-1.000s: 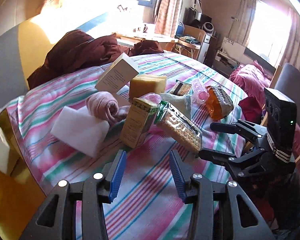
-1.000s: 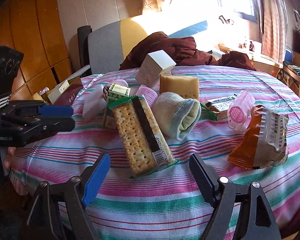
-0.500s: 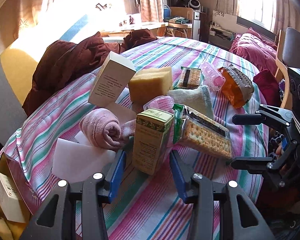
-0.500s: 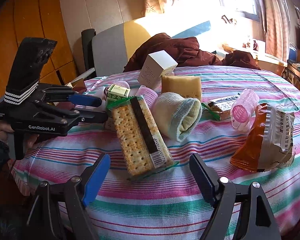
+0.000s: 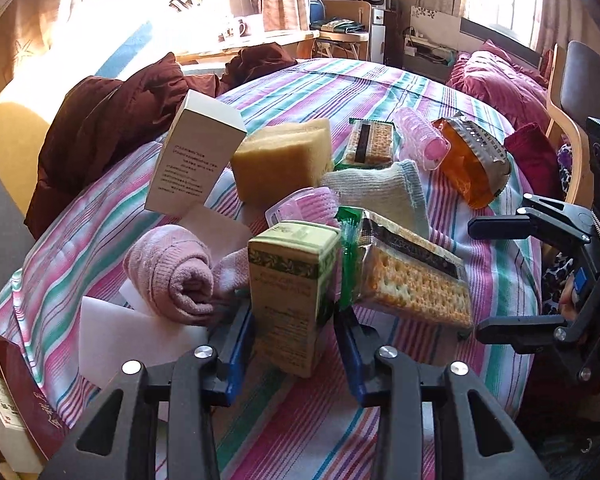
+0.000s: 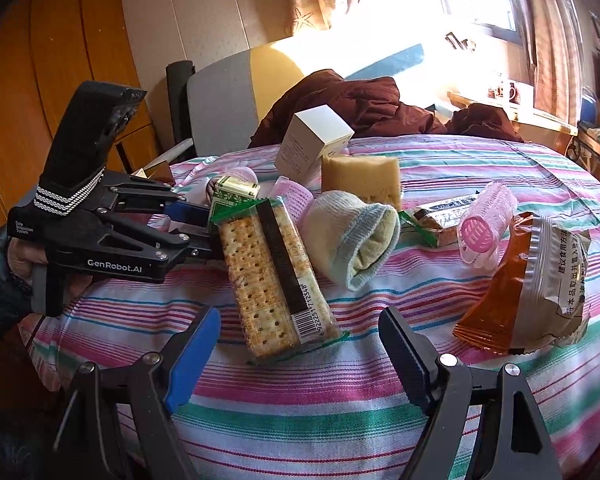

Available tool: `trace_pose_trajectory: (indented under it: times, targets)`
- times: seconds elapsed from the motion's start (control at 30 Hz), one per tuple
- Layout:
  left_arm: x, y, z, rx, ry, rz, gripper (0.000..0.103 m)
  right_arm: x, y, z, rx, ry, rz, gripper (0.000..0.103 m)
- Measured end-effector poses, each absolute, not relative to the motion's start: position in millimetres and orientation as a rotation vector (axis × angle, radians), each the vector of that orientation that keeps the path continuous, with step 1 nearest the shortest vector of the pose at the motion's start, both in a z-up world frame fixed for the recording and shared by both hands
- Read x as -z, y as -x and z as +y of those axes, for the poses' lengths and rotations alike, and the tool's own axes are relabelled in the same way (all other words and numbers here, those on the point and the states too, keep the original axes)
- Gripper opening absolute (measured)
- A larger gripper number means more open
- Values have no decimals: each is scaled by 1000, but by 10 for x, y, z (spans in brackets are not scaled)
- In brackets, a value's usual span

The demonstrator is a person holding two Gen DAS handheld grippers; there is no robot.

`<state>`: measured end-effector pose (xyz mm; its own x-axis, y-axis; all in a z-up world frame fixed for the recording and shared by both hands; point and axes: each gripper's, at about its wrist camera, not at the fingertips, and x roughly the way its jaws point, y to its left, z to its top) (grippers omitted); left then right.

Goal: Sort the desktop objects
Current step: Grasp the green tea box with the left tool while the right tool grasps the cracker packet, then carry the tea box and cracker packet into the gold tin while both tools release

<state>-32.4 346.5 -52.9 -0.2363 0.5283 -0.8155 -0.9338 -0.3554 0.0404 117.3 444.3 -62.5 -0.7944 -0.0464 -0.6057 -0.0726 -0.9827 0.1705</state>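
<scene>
The green-topped carton (image 5: 294, 292) is seen upright, long axis vertical, near the tabletop's (image 6: 340, 412) near edge, flanked by the blue pads of the left tool (image 5: 294, 344), which is spread just wider than it; contact cannot be told. A cracker pack (image 6: 274, 276) leans against it. The right tool (image 6: 300, 356) is held wide apart over bare striped cloth before that pack.

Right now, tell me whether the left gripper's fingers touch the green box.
Cannot tell. In the left wrist view the left gripper straddles the green box; neither pad's contact shows plainly.
</scene>
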Motion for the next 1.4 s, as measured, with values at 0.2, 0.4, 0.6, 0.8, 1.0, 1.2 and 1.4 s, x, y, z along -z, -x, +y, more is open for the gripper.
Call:
trace_pose_trajectory:
  times: [0.2, 0.4, 0.6, 0.8, 1.0, 1.2, 1.4]
  targets:
    - [492, 264, 3278, -1829, 905, 576, 36, 610, -1062, 4418, -2964, 1019, 235, 82]
    - [440, 196, 2990, -1849, 943, 440, 33, 602, -916, 4388, -2991, 1073, 167, 81]
    - [464, 104, 2712, -1861, 970, 352, 30, 653, -797, 4285, -2984, 1155, 66, 74]
    - [508, 76, 2672, -1852, 972, 354, 30, 642, -817, 4269, -2963, 1163, 67, 53]
    - [549, -7, 2803, -1818, 944, 428, 35, 631, -866, 4181, -2934, 1194, 44, 51]
    - [699, -111, 2869, -1809, 955, 509, 35, 620, -952, 4107, -2909, 1208, 67, 51]
    - [684, 9, 2776, -1871, 980, 375, 30, 573, -1087, 4077, -2889, 1181, 128, 50]
